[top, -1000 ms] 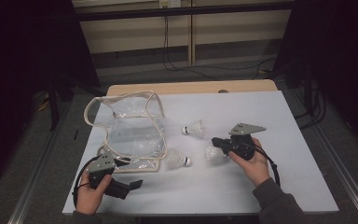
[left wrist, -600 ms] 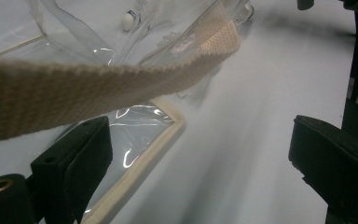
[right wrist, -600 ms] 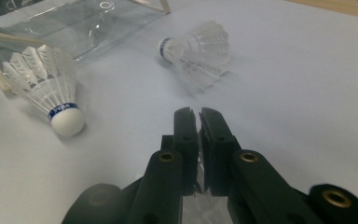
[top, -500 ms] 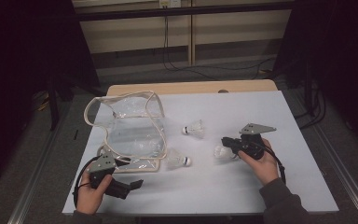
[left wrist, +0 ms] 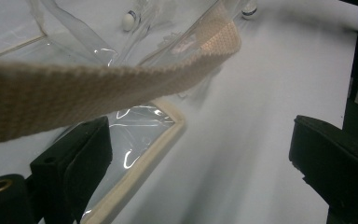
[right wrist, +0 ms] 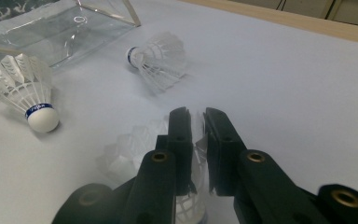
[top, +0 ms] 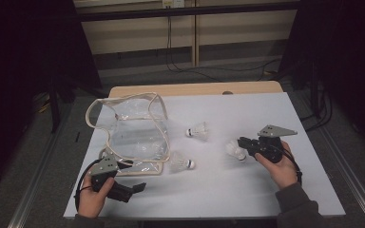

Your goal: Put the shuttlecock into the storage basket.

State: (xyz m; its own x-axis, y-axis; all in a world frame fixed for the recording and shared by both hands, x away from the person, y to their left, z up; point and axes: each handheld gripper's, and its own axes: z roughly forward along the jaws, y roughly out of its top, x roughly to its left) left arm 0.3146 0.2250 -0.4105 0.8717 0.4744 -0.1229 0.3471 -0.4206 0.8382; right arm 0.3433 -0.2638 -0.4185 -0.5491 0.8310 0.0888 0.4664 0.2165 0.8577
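The person's right tongs (top: pixel 245 147) are pinched on the feather skirt of a white shuttlecock (top: pixel 235 150), out on the right side of the white worktop (top: pixel 247 114). In the right gripper view the two black jaws stand close together with thin white feathers squeezed between them, and they have just been opening a little, so the hold looks light. Two more shuttlecocks lie loose: one (top: pixel 198 131) near the middle of the worktop, and one (top: pixel 181 163) just beside the front edge of the clear plastic bag (top: pixel 135 133). The bag sits well off to the left, with its mouth held up by a cream strap (left wrist: pixel 98 84). The left tongs (top: pixel 133 189) wait low by the bag's near corner. Their jaws stand wide apart with nothing between them, and the strap hangs just in front of them. I think the job is to put the shuttlecocks into the bag. To do it well, the right hand should hold the feathers gently, so they don't bend or snap, but not so loosely that the shuttlecock slips out. It should lift it clear of the other two, go over the bag's rim, and let go only when it is right above the opening. The left tongs could grab the strap to keep the mouth wide.
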